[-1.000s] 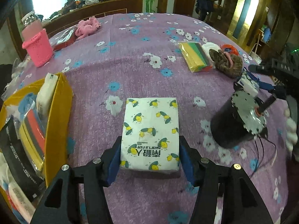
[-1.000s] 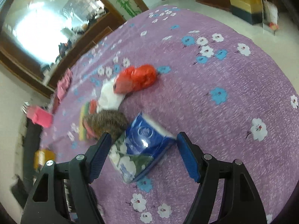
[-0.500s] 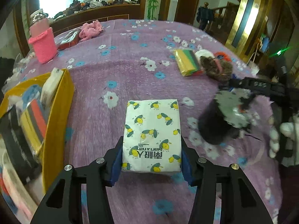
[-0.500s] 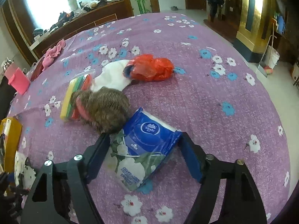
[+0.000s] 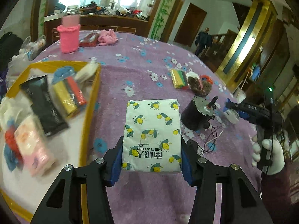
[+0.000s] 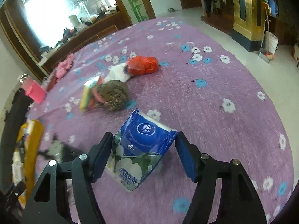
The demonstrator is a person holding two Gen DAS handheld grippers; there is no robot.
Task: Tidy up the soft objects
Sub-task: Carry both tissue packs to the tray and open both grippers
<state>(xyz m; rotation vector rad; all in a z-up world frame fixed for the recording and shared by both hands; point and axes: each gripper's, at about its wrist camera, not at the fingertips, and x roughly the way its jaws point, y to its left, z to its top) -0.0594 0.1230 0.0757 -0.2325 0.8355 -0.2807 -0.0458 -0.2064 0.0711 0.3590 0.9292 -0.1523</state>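
- Two packs are in hand at once: the left gripper [image 5: 151,160] has its jaws closed against the long sides of the lemon-print tissue pack [image 5: 152,130], and the right gripper [image 6: 143,156] has the blue tissue pack [image 6: 142,149] between its jaws
- The lemon-print tissue pack lies flat between the left jaws, its long axis running straight ahead along the fingers, away from the camera; only its near end is clamped, so most of it sticks out in front
- The yellow box [image 5: 89,100] sits on the desk [image 5: 130,71] to the left of that pack, its near wall just beside the left finger; the left gripper is plainly the nearer one to it, so a short sideways carry to the left looks like the next move
- The box already holds a black pack, a yellow-and-red pack and a pink pack, so free room looks likeliest near the middle
- The blue tissue pack sits skewed between the right jaws, its long axis slanted from lower left to upper right; the left pad presses its side and the right pad meets its far corner, so the hold seems less square
- From the right wrist view the yellow box [image 6: 31,145] is far off at the left edge, well apart from the blue pack
- A black motor [image 5: 196,115] with loose wires stands on the desk just right of the lemon-print pack; I judge it clear of a leftward move
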